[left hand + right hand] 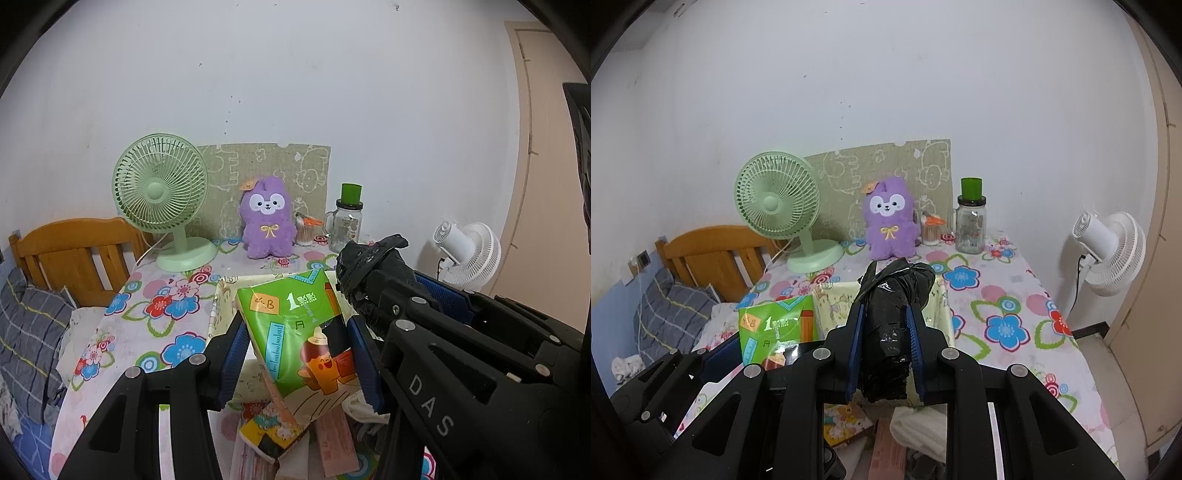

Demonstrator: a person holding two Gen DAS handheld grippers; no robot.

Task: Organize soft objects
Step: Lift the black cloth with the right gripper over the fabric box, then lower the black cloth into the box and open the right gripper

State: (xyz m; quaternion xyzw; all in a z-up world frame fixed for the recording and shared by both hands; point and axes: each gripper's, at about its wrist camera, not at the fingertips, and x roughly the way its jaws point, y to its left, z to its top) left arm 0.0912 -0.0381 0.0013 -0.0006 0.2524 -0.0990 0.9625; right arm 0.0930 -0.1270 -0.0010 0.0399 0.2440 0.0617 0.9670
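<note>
Left wrist view, from left to right: at the left edge a grey checked pillow [26, 325] lies against a slatted wooden bed frame [74, 251]; a pale green desk fan [162, 192] with a round wire grille stands on the flower-printed tablecloth [162, 314]; behind it a beige printed board [266, 166] leans on the white wall; a fuzzy purple plush toy [267, 218] sits upright before the board; to its right a glass jar [345, 225] with a green cap; at far right a white fan [469, 254].

Lower centre: the left gripper [295, 354], jaws partly spread, clamps a glossy green tissue pack [299, 339] between its ribbed blue pads [364, 358]; the pack is tilted above a cream fabric bin [225, 306], which it largely hides; paper packets and a white cloth lie below.

Right wrist view, from left to right: the tissue pack [775, 328] appears at lower left in the neighbouring gripper; at centre the right gripper [886, 354], jaws drawn close, pinches a crumpled black plastic bag [894, 314], a shiny wrinkled bundle that rises past the fingertips and covers much of the fabric bin [942, 314]; the plush toy [890, 221] and jar [971, 221] stand at upper centre; the white fan [1108, 251] at the right edge.
</note>
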